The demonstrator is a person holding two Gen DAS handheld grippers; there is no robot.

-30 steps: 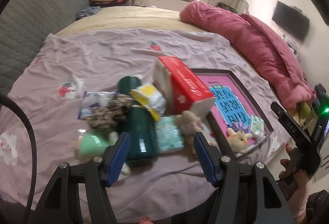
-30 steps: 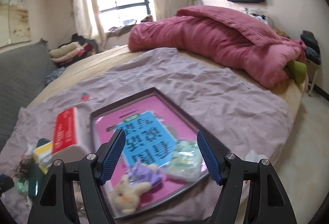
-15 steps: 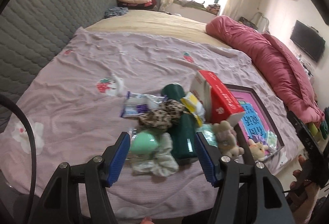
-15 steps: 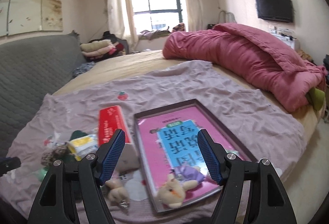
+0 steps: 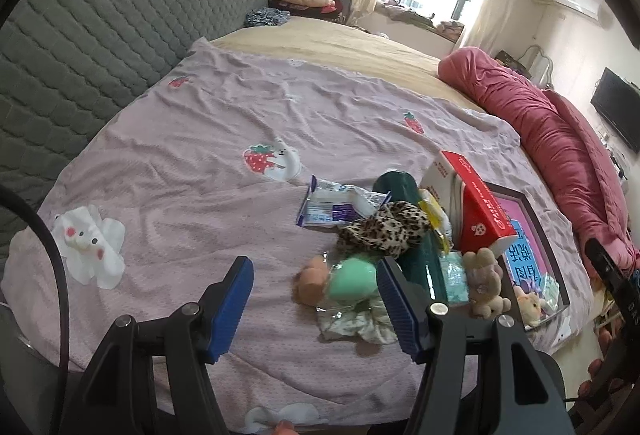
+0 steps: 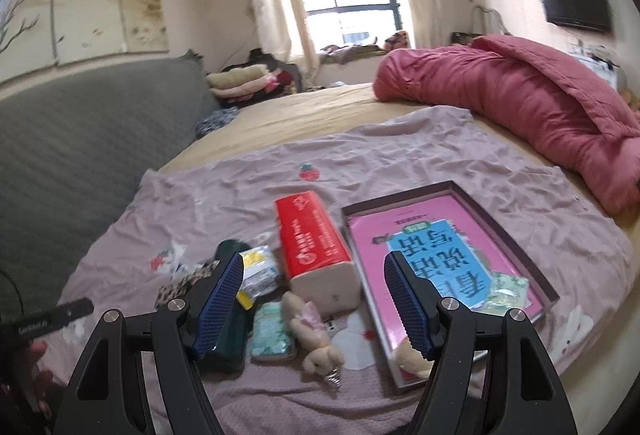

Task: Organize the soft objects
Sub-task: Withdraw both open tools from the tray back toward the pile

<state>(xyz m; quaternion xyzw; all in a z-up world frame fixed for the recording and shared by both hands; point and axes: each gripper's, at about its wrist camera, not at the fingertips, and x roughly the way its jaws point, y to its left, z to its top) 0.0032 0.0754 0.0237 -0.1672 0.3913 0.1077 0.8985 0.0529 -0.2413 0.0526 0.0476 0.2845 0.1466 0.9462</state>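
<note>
Both jaws spread, empty: left gripper, right gripper. Looks like between picks, choosing a target. Beige plush bunny lies flat on the bedsheet beside the tray, long axis near-far, head away. Next: lower, straddle it crosswise.
</note>
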